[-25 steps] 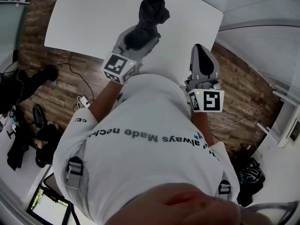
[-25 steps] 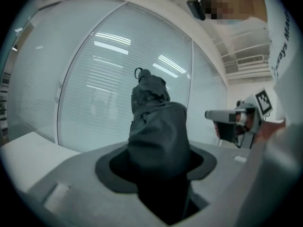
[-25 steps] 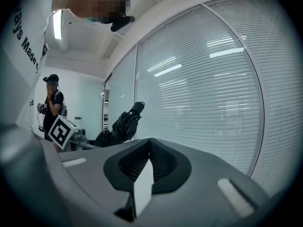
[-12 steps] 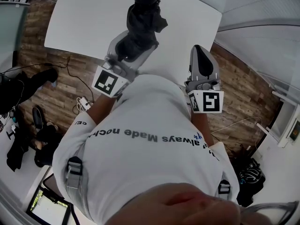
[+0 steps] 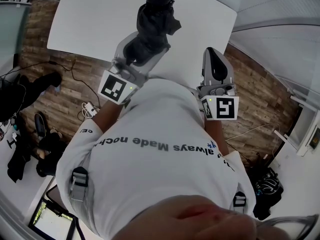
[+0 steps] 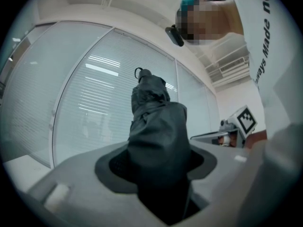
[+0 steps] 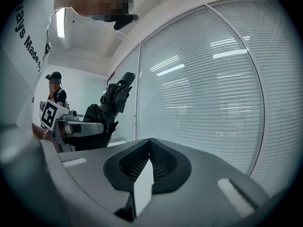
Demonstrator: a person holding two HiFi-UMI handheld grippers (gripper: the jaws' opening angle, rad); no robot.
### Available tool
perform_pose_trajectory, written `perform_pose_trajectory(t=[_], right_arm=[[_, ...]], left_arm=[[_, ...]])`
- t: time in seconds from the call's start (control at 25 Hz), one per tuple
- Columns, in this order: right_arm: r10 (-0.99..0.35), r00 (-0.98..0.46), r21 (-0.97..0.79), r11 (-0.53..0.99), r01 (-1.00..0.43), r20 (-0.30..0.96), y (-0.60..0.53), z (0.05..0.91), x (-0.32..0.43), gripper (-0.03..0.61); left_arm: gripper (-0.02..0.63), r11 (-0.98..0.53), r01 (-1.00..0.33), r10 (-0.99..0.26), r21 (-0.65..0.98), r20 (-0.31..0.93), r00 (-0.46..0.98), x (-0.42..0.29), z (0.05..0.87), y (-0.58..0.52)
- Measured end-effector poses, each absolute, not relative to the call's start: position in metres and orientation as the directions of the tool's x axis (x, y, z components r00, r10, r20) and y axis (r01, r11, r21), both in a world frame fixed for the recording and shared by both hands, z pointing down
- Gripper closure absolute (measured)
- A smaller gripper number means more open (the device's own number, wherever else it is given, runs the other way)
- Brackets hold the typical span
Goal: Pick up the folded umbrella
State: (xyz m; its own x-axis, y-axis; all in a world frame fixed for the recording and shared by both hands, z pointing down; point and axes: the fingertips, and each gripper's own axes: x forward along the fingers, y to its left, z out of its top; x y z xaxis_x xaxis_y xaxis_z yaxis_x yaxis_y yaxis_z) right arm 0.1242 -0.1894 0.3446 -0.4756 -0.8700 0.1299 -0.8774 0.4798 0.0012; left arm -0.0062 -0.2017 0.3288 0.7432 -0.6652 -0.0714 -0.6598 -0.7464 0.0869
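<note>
**Umbrella up in the left jaws, right gripper idle**

The left gripper [image 5: 146,40] has the folded umbrella [image 5: 154,26] clamped between its jaws. They stand partly apart, pressed in on the thick bundle of dark fabric. The umbrella juts straight out from the gripper, roughly level, and is held in the air above the near edge of the white table [image 5: 85,19]. As far as I can tell, nothing else touches it. Its far end carries a small loop [image 6: 138,72], seen against the window blinds [image 6: 94,84].

The right gripper [image 5: 213,54] hangs beside it over the table's corner. Its jaws are brought together on nothing.

From where I stand the umbrella looks light and easy for one gripper. The outside is soft, loose cloth, creased and a bit slick, and I would guess there are stiff ribs and a shaft underneath. The pads squash the cloth before they bite on anything firm, so the sleeve of fabric could slide or twist over the core. The present hold on the fat middle of the bundle seems the sound one. A hold nearer either end would let the long body droop.
</note>
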Motion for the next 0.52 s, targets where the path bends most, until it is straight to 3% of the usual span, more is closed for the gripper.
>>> perform_pose_trajectory(t=[0.52], right_arm=[[-0.868, -0.479, 0.001, 0.483, -0.876, 0.133, -0.1829, 0.3478, 0.1205, 0.577]], left_arm=[[0.362, -0.746, -0.66, -0.666, 0.09, -0.066, 0.743, -0.0093, 0.3296, -0.194]])
